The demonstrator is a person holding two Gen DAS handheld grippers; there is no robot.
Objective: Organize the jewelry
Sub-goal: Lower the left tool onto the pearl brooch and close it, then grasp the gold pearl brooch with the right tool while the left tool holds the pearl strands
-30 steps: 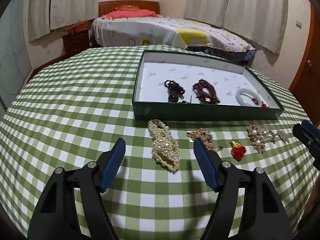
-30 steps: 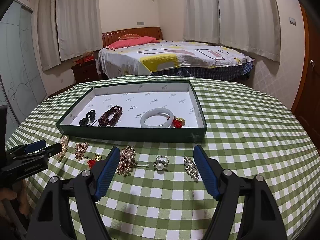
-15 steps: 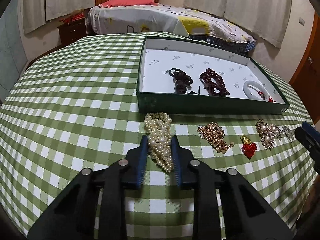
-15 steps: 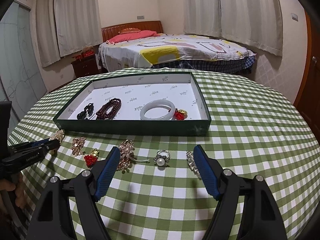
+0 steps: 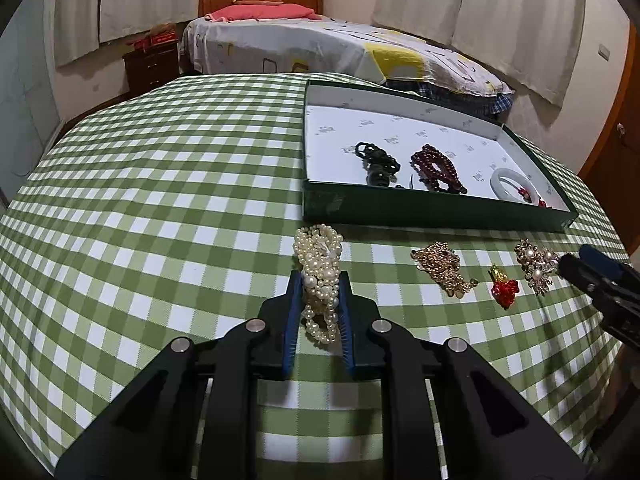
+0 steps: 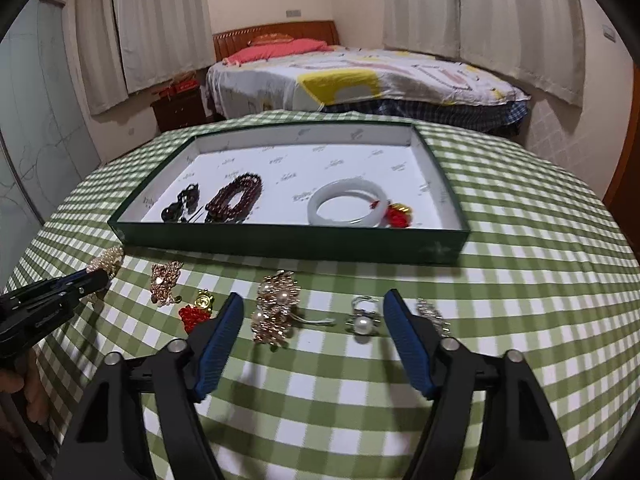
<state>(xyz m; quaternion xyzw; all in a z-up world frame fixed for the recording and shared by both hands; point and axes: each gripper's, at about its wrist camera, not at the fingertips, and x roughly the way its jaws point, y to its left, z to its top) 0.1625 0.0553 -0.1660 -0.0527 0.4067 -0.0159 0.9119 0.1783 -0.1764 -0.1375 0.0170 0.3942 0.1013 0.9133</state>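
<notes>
Left wrist: pearl bracelet (image 5: 320, 276) between fingers (image 5: 291, 312)

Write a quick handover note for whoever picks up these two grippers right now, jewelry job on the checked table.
Left gripper: jaws have just been closing, now shut on the pearl bracelet, which lies on the tablecloth in front of the green box.
Right gripper: open, jaws have just been closing a little, nothing gripped; the pearl brooch and pearl ring lie between its fingers.
Done: black bead bracelet, dark red bead bracelet, white bangle and a red charm are in the box.
Left: pearl bracelet, gold brooch, red pendant, pearl brooch, ring, crystal pin.
</notes>
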